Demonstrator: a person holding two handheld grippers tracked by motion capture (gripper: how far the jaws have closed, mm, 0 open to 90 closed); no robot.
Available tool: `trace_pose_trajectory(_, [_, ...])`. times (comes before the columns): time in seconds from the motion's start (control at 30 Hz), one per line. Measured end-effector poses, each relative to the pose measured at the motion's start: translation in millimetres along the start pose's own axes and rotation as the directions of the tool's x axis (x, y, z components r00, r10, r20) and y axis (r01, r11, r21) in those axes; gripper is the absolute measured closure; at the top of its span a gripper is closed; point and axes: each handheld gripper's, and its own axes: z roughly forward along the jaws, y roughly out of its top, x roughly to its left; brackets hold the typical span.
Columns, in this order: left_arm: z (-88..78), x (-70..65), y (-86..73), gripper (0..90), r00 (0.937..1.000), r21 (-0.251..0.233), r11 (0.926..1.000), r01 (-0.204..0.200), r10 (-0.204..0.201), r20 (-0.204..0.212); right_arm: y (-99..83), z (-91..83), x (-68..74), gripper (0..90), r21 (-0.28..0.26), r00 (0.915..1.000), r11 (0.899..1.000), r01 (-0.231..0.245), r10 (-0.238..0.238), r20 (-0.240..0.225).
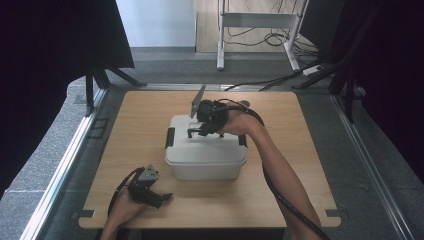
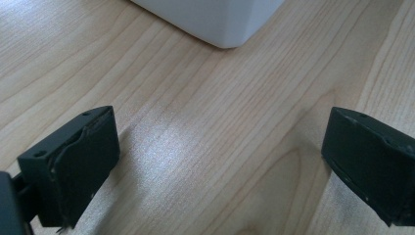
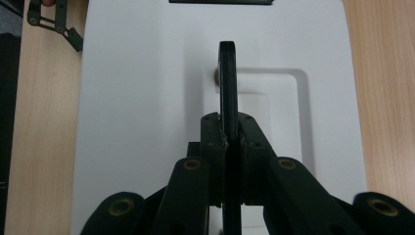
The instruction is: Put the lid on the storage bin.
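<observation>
A white lidded box (image 1: 205, 156) stands mid-table, with a black latch (image 1: 170, 137) on its left end. Its thin black handle (image 3: 228, 83) stands upright over the recess in the lid (image 3: 137, 98). My right gripper (image 3: 229, 131) is shut on that handle from above; in the high view the right gripper (image 1: 201, 131) sits over the lid's back half. My left gripper (image 1: 164, 196) rests on the table near the front left, below the box. Its jaws (image 2: 215, 171) are wide open over bare wood, with the box's corner (image 2: 215, 22) just ahead.
The wooden table (image 1: 140, 110) has free surface left, right and in front of the box. Black curtains (image 1: 45, 60) hang on both sides. A white desk frame (image 1: 257, 22) and floor cables (image 1: 280, 75) lie beyond the far edge.
</observation>
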Motion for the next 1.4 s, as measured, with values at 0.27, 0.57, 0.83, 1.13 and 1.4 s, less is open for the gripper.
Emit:
trace_pose_trajectory(0.27, [0.0, -0.2, -0.1, 0.8, 1.0, -0.002, 1.0, 0.002, -0.002, -0.001, -7.7, 2.3, 1.3, 78.0, 0.005, 0.9997, 1.0, -0.008, 0.008, 0.023])
trace_pose_trajectory(0.57, [-0.1, -0.2, -0.2, 0.9, 1.0, -0.001, 1.0, 0.001, -0.001, 0.0, -28.7, -21.8, 5.3, 43.2, -0.096, 0.9934, 0.991, -0.088, 0.095, 0.065])
trace_pose_trajectory(0.83, [-0.2, -0.2, -0.2, 1.4, 1.0, -0.003, 1.0, 0.005, -0.005, -0.005, -65.1, -35.7, 8.6, 25.1, -0.159, 0.9613, 0.962, -0.222, 0.243, 0.13])
trace_pose_trajectory(1.13, [-0.2, 0.0, -0.2, 1.6, 1.0, -0.003, 1.0, 0.003, -0.003, -0.007, -113.9, -52.5, 12.0, 16.6, -0.249, 0.911, 0.912, -0.326, 0.374, 0.175])
trace_pose_trajectory(1.4, [0.0, 0.0, -0.1, 1.1, 0.9999, -0.002, 1.0, 0.009, -0.009, -0.011, -150.1, -60.5, 20.2, 12.9, -0.277, 0.8722, 0.886, -0.372, 0.436, 0.222])
